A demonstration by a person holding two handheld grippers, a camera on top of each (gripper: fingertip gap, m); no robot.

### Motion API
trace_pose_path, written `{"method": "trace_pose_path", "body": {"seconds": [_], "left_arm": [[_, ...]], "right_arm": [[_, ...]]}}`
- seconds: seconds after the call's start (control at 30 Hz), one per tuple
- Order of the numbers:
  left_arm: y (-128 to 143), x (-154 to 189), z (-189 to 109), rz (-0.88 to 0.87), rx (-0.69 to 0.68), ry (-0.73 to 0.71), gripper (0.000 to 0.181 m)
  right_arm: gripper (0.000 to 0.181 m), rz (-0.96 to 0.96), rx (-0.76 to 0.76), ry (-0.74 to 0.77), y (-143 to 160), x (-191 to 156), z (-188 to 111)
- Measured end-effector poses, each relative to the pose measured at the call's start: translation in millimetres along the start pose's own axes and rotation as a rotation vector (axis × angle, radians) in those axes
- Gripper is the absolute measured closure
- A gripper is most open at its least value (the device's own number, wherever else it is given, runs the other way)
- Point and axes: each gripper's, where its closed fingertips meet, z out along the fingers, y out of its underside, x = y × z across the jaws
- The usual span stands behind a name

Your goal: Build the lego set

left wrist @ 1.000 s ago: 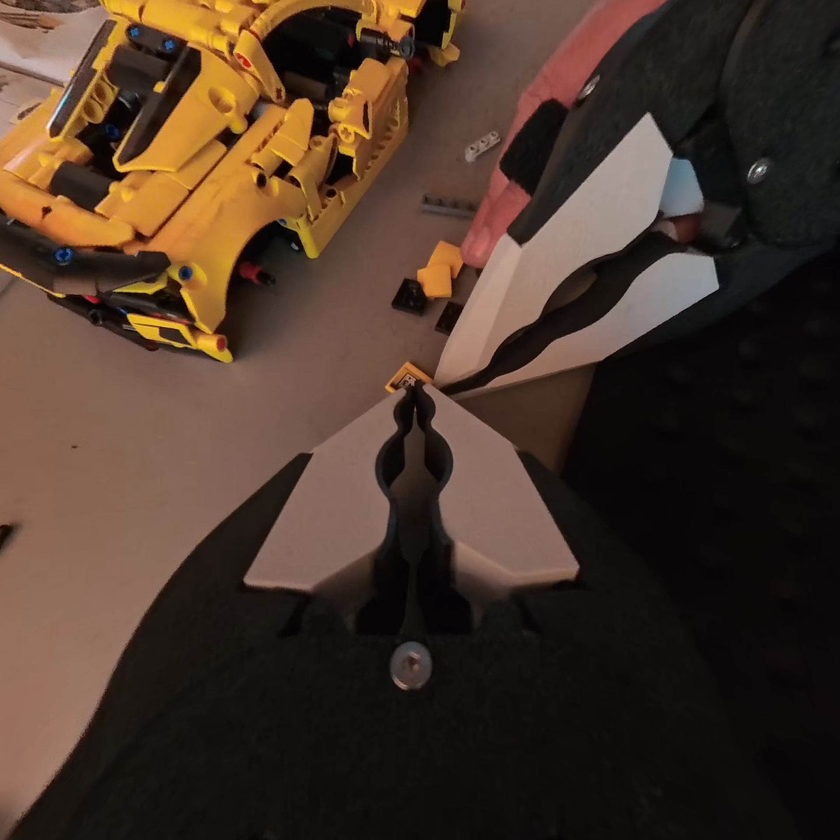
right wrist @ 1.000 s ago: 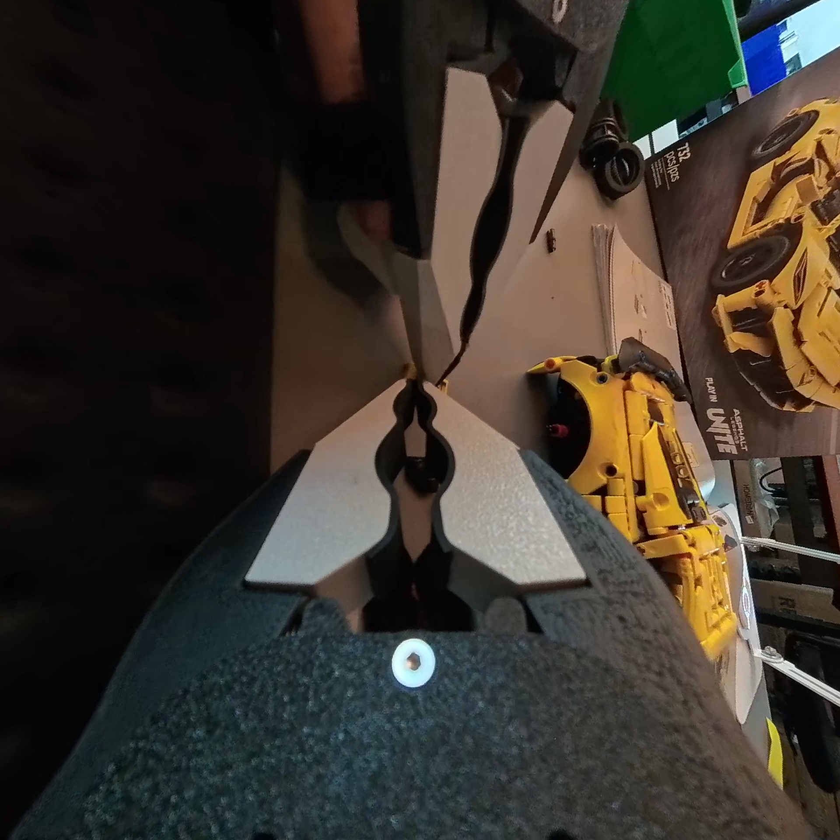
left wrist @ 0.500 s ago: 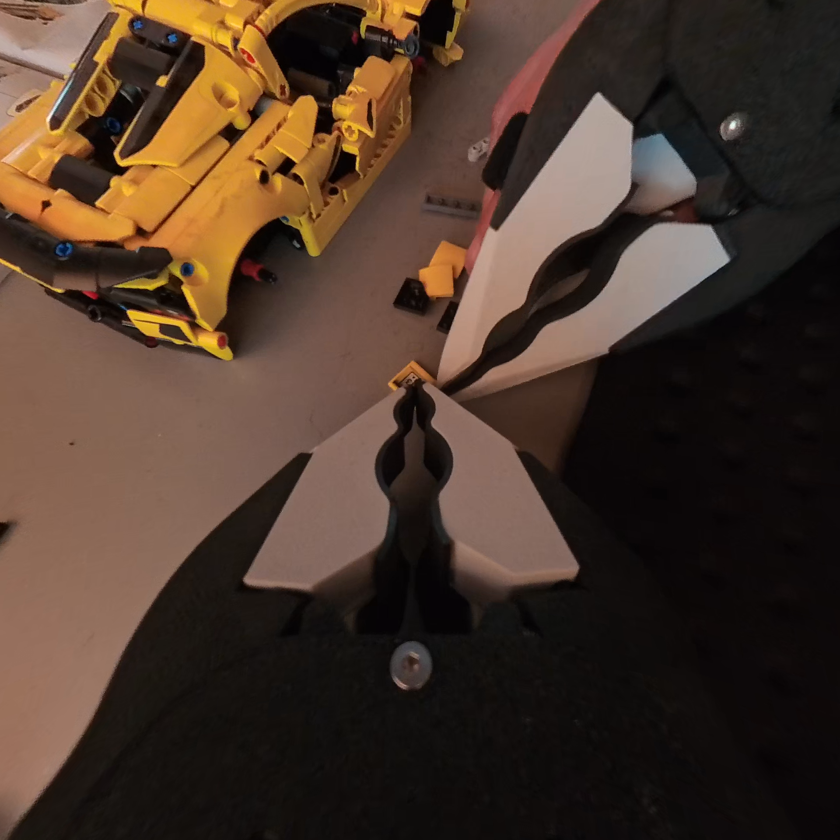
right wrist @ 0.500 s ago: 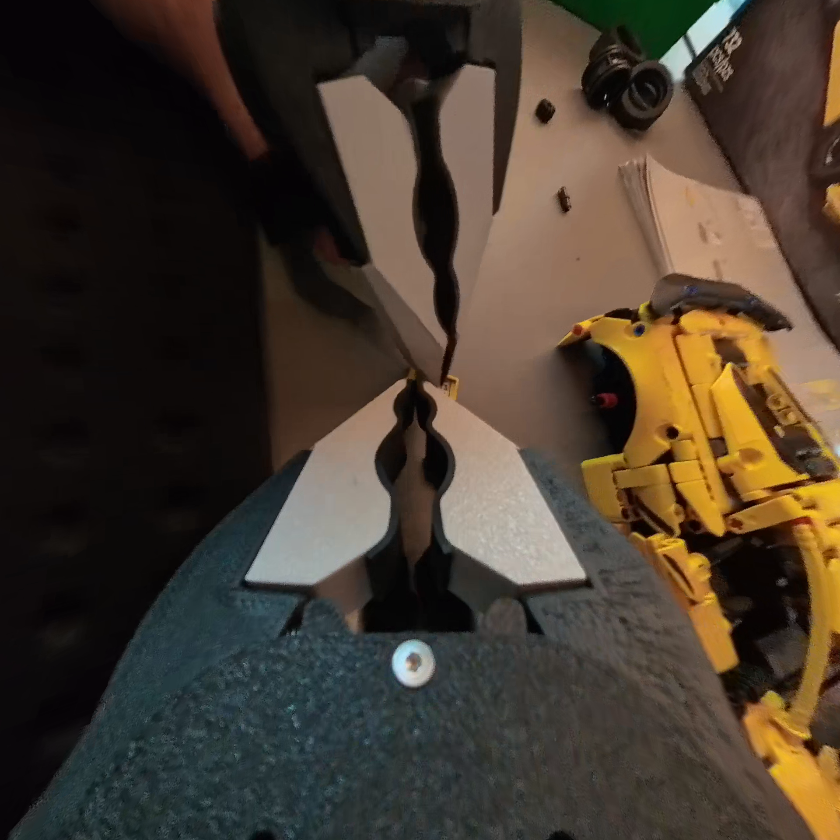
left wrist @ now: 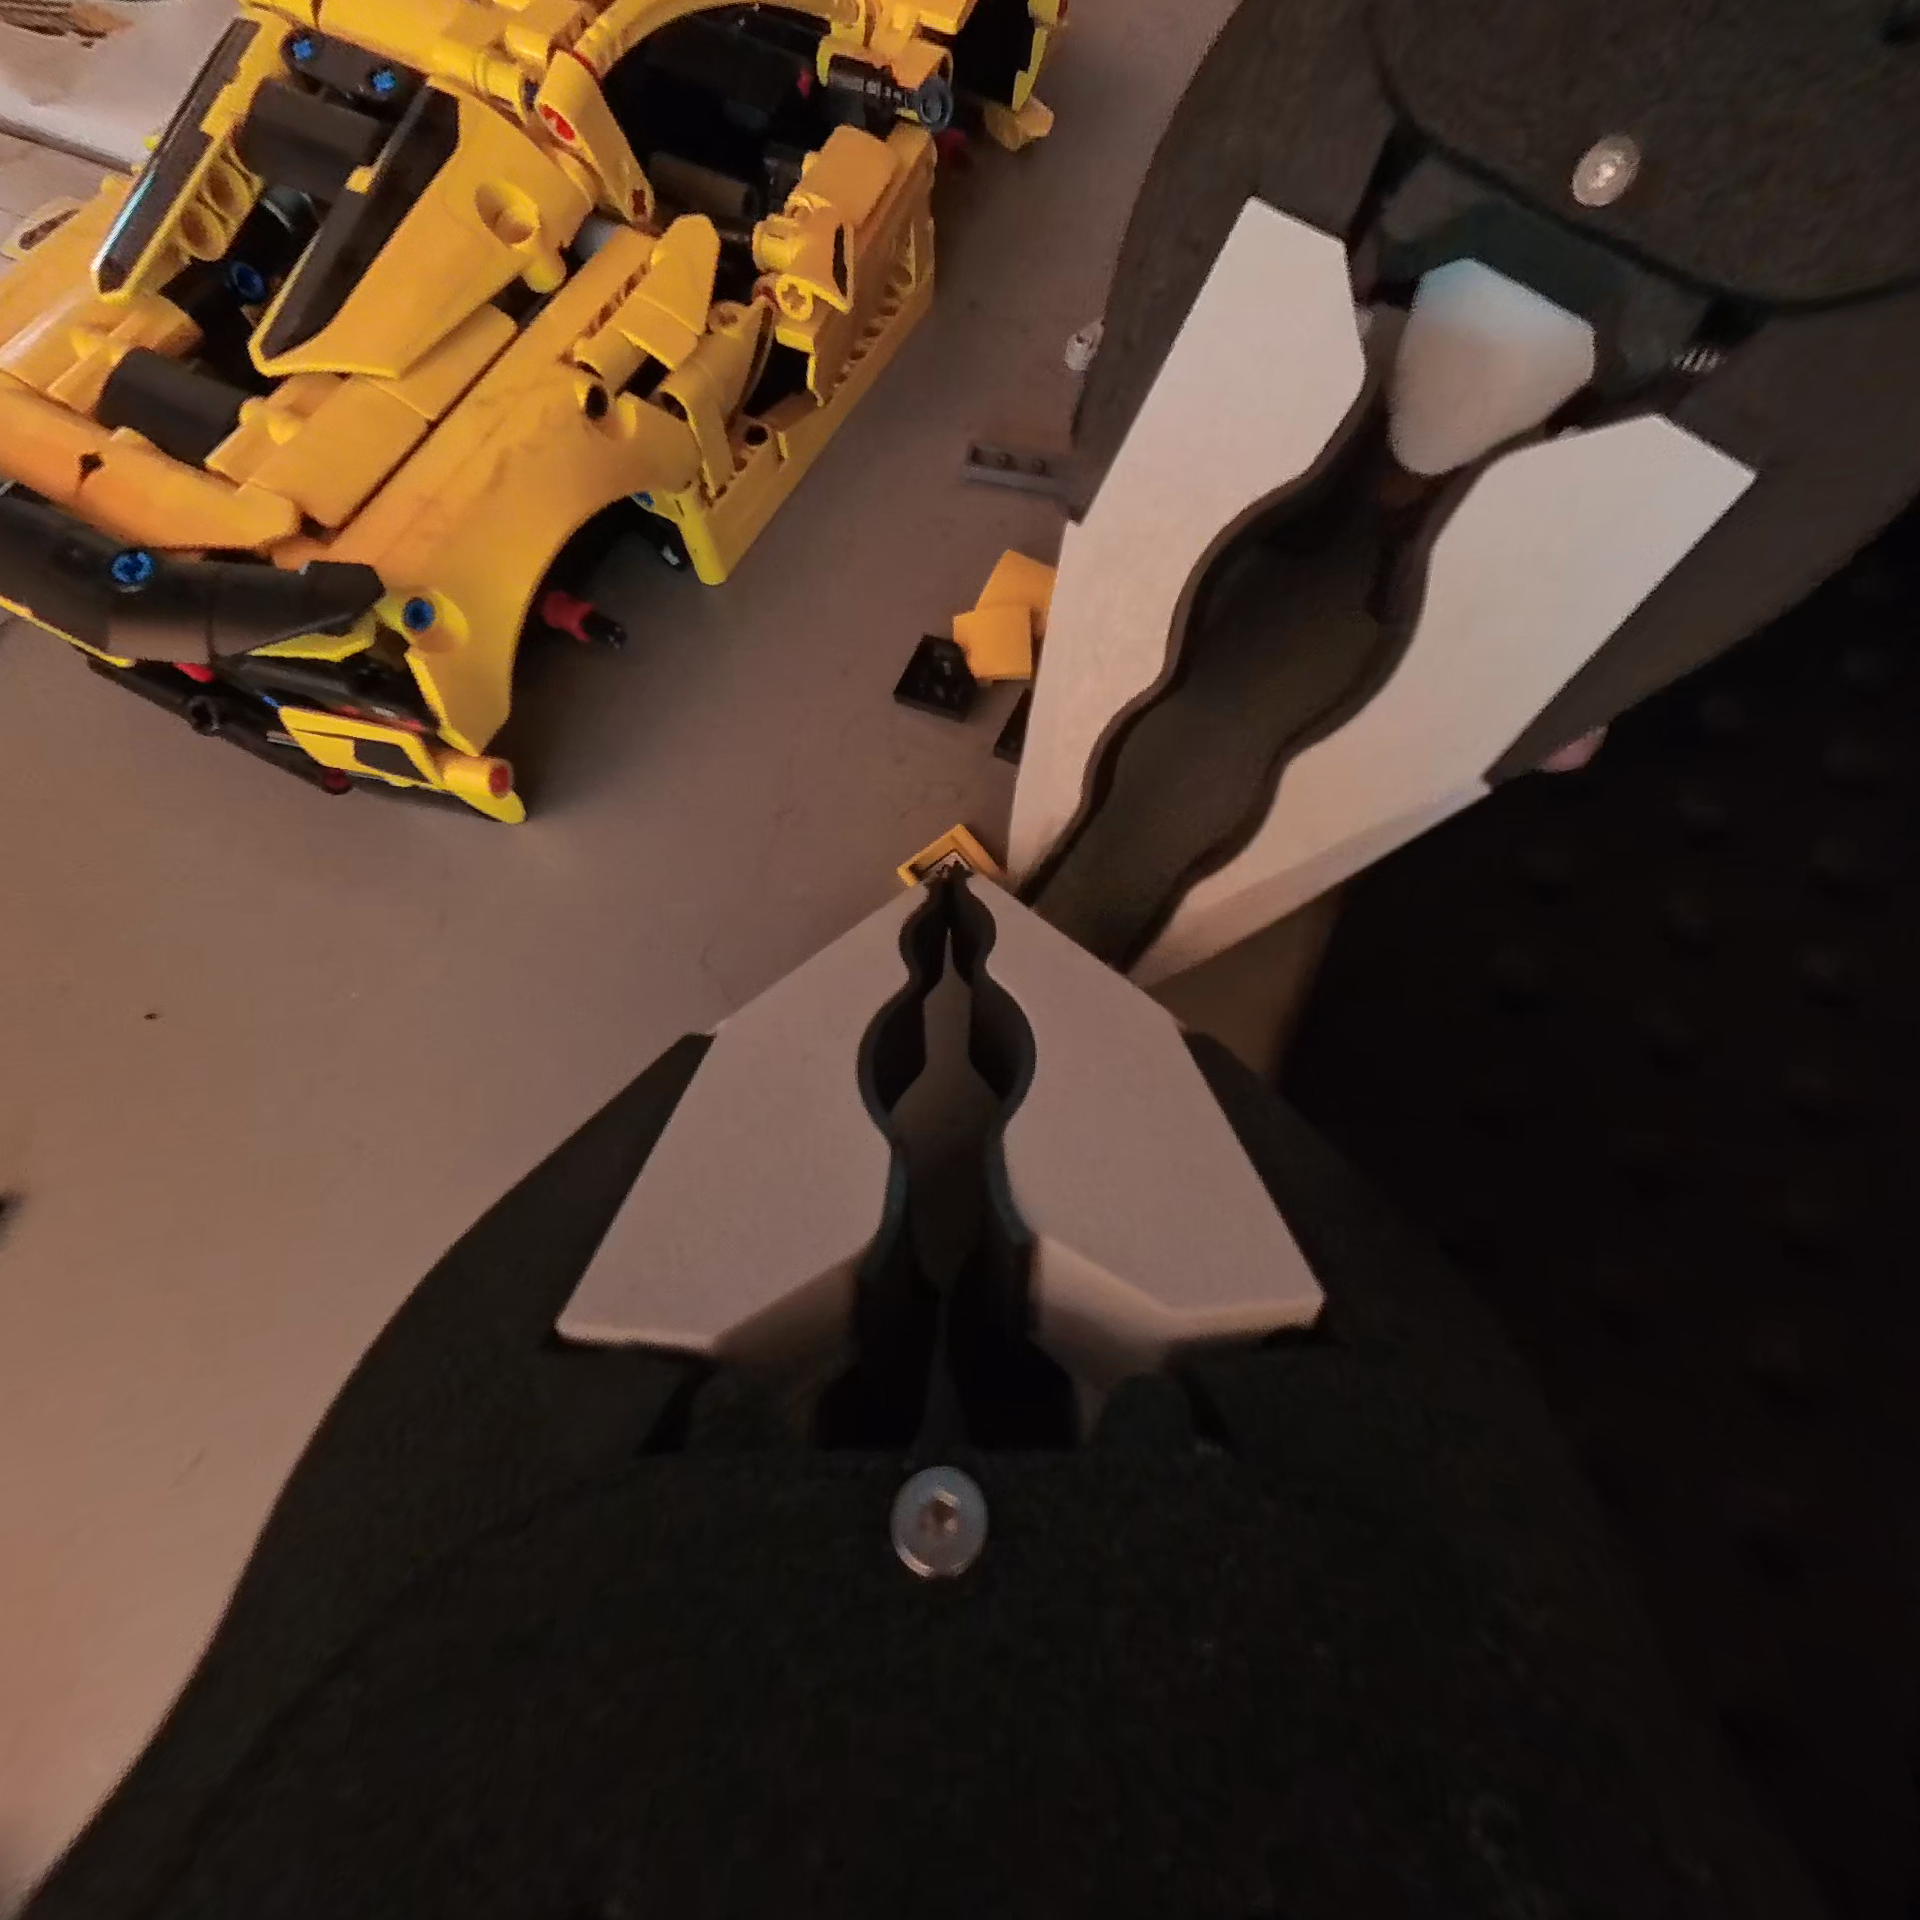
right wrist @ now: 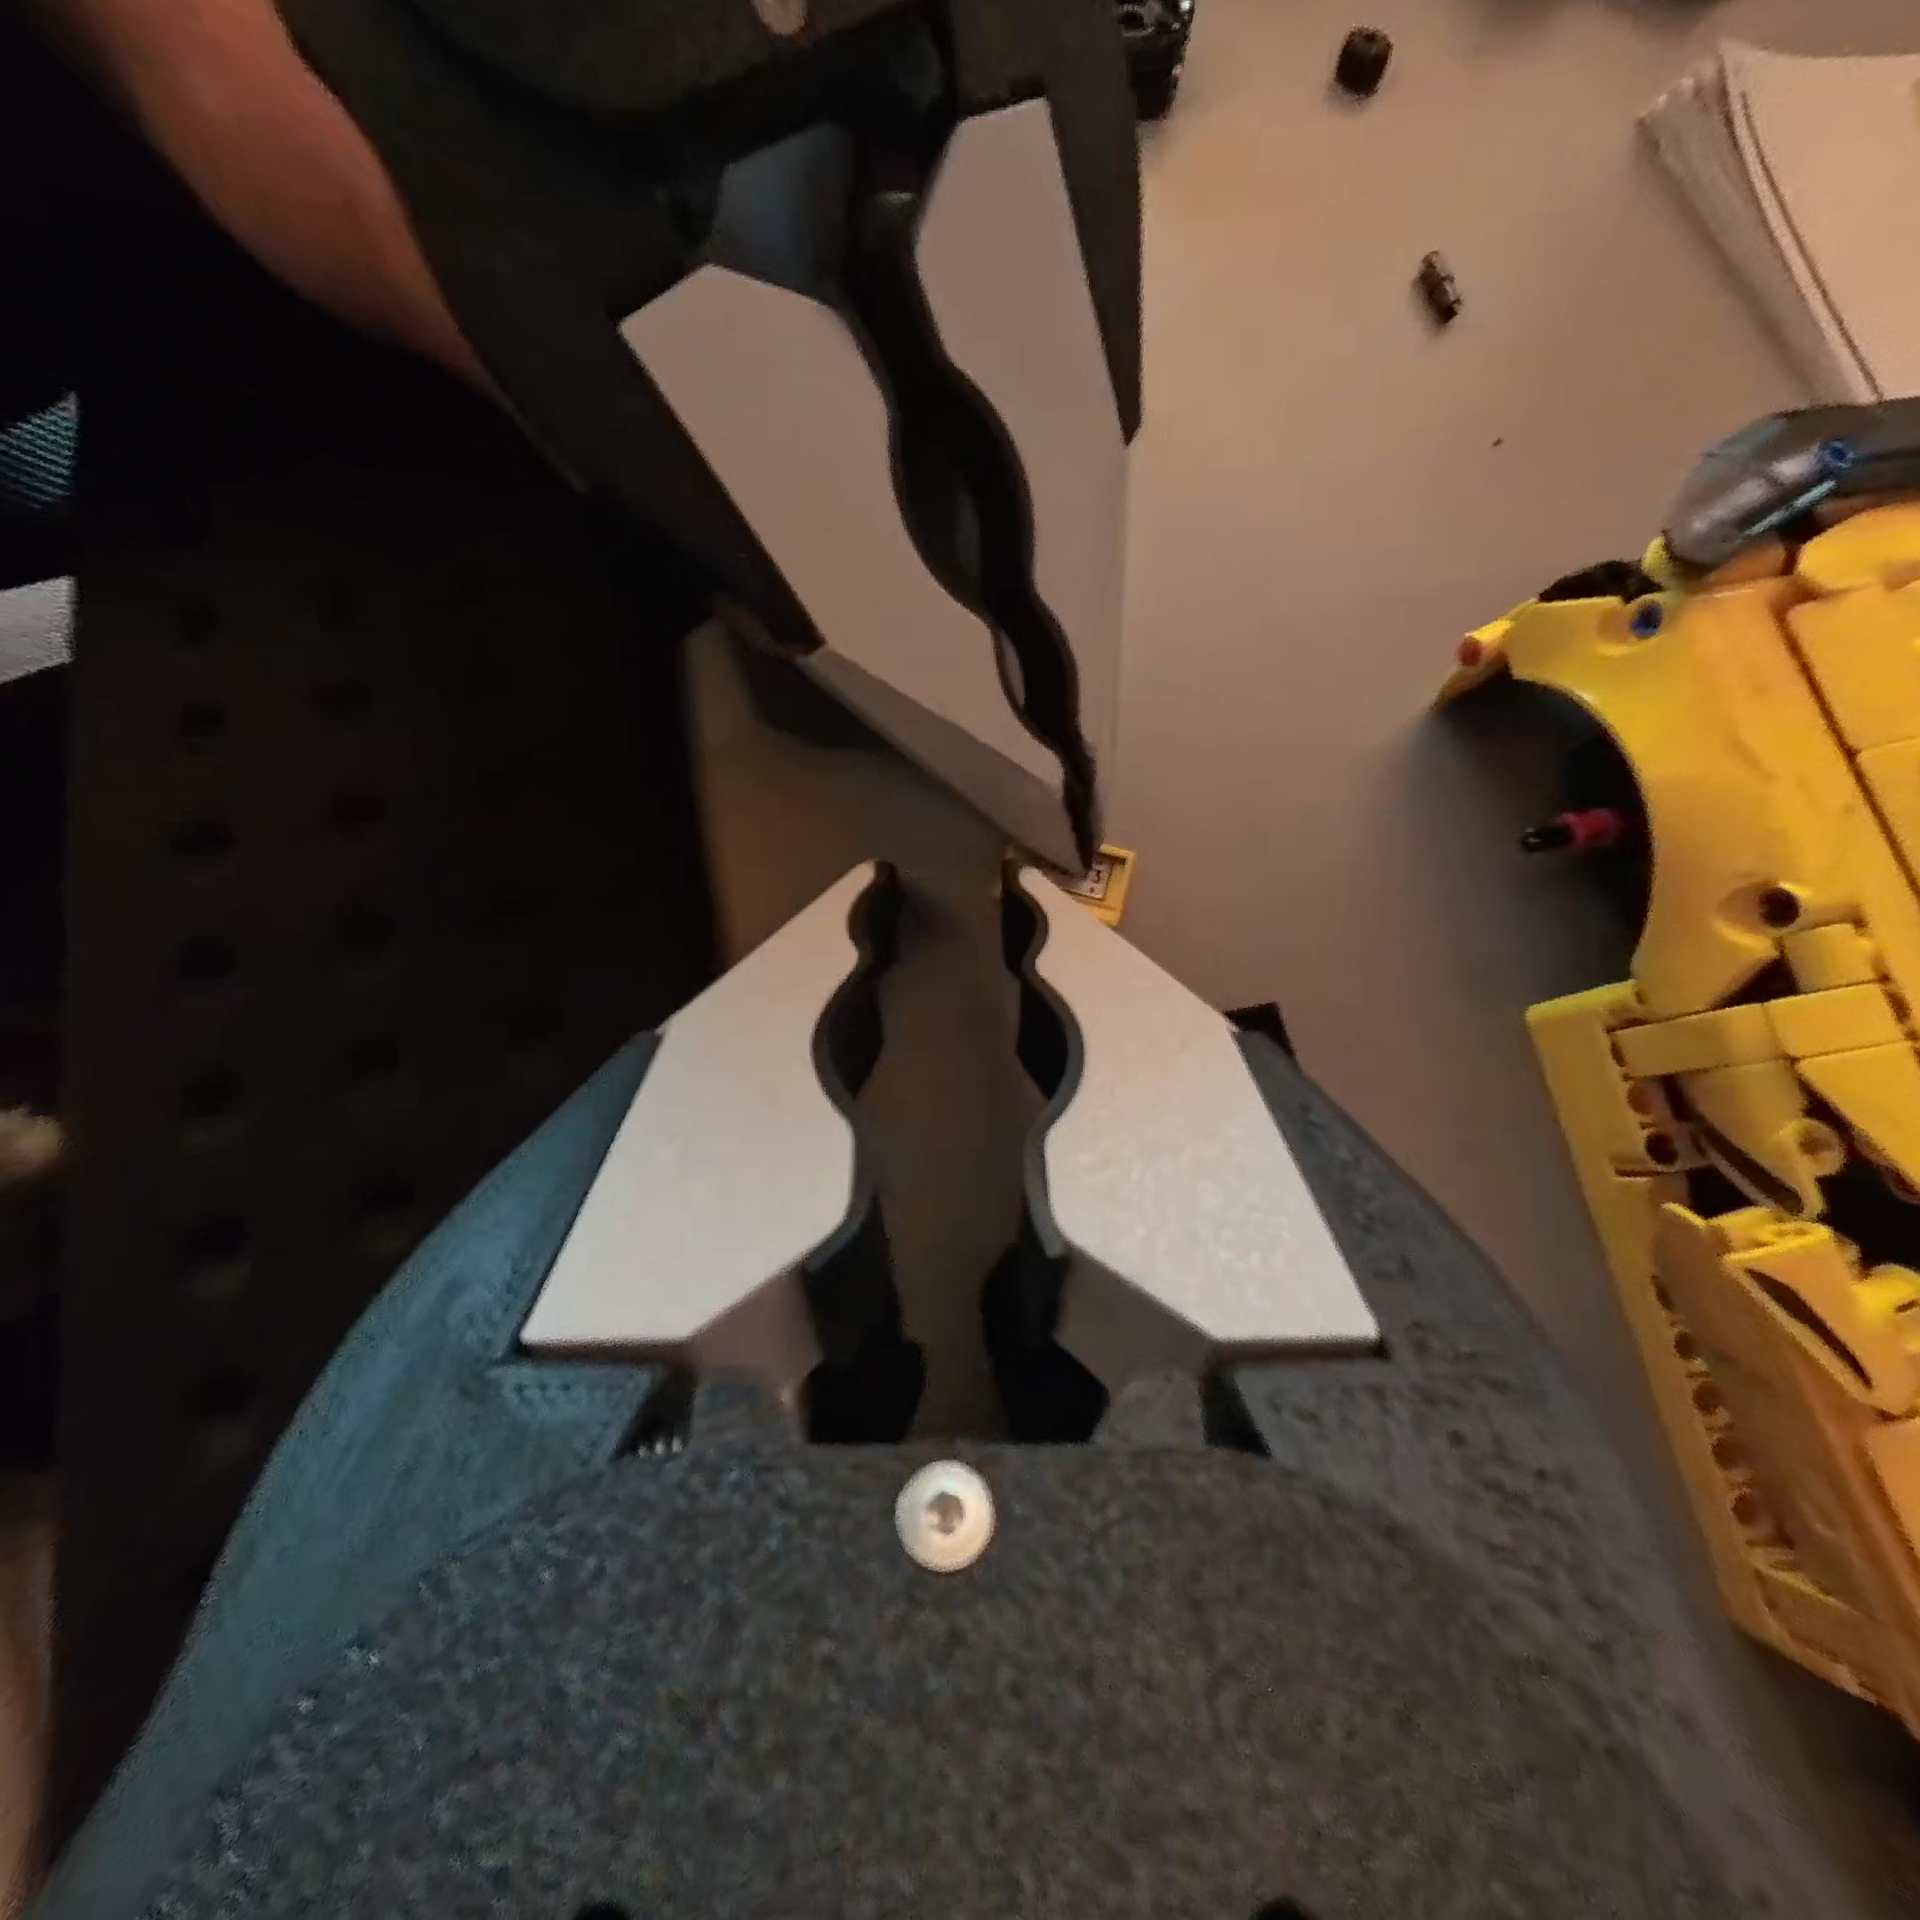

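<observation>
Small yellow Lego tile (left wrist: 951, 854) pinched at left tongs (left wrist: 948, 883) tips; right tongs (right wrist: 940, 878) narrowly parted, empty, tile just right of their tips.

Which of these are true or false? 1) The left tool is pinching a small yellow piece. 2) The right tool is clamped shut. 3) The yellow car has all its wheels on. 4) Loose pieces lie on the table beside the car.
1) True: the left tool is shut on the small yellow piece.
2) False: the right tool is open, holding nothing.
3) False: the yellow car shows an empty wheel arch.
4) True: loose pieces lie on the table beside the car.
</observation>
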Motion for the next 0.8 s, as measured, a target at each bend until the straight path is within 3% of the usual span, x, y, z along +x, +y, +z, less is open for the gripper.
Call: {"method": "trace_pose_path", "body": {"seconds": [0.07,0.23,0.4,0.47,0.67,0.8], "left_arm": [[0,-1,0,-0.006,0.000,-0.004,0.181],[0,0,-1,-0.031,0.003,0.027,0.181],[-20,-16,-23,-0.132,0.192,-0.013,0.181],[-20,-19,-25,-0.157,0.200,-0.016,0.181],[-12,-25,-21,-0.162,0.146,-0.054,0.181],[-14,-27,-22,-0.173,0.160,-0.055,0.181]], "right_arm": [[0.165,0.011,-0.024,-0.082,3,-11,0],[0.160,0.053,0.058,-0.022,-9,4,-11],[0.155,0.031,0.092,0.114,-10,25,-14],[0.154,0.020,0.073,0.121,-6,25,-9],[0.129,0.011,0.006,0.079,-1,18,5],[0.153,-0.025,0.010,0.123,-3,21,6]]}}
